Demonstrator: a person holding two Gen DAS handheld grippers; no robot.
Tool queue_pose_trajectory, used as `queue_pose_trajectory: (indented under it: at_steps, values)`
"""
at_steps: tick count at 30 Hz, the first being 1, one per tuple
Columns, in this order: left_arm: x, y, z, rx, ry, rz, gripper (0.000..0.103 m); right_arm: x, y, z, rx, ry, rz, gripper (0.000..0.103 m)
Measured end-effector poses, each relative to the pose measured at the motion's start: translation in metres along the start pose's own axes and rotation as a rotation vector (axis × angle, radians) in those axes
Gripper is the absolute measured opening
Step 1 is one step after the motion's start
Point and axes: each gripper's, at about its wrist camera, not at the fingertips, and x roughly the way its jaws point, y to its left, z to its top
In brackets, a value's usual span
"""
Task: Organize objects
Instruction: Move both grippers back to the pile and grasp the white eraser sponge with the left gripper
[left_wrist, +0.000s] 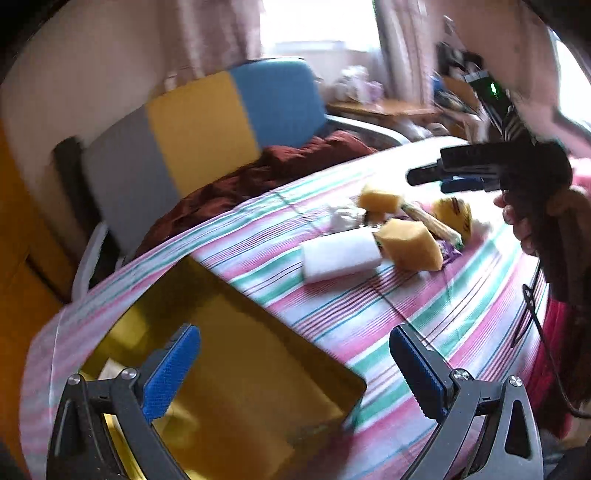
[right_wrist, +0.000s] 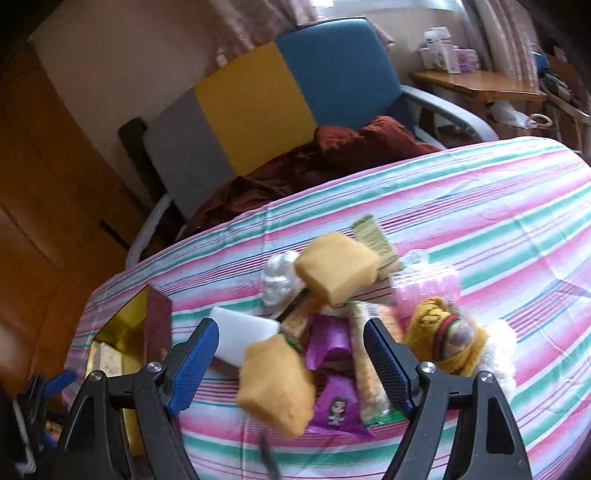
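A pile of small objects lies on the striped cloth: two yellow sponges, a white sponge block, a purple packet, a long wrapped snack bar, a yellow plush toy and a pink plastic piece. My right gripper hangs open over the pile, the nearer yellow sponge showing between its fingers with neither pad touching it. My left gripper is open and holds nothing above an open gold box. The left wrist view shows the right gripper over the pile.
The striped cloth covers a bed or table. Behind it stand a grey, yellow and blue chair back with a dark red blanket, and a wooden side table at the far right. The gold box sits at the cloth's left edge.
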Motion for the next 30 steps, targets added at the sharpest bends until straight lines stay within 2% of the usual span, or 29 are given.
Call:
queue_pose_trajectory:
  at_steps: [6,10,18,25,30]
  values:
    - [0.046,-0.001,0.033,0.090,0.063,-0.041,0.103,-0.001,0.013,-0.003,-0.068,0.021,0.030,0.082]
    - [0.079,-0.004,0.048,0.180,0.118,-0.054,0.103,0.002,0.019,-0.006,-0.099,0.039,-0.001,0.082]
    - [0.126,-0.024,0.063,0.464,0.182,-0.124,0.103,0.008,0.006,-0.002,-0.047,0.059,0.006,0.082]
    - [0.159,-0.032,0.077,0.551,0.203,-0.195,0.103,0.007,0.006,-0.002,-0.044,0.064,0.027,0.082]
    - [0.177,-0.039,0.082,0.573,0.232,-0.257,0.097,0.005,0.011,-0.001,-0.065,0.059,0.097,0.082]
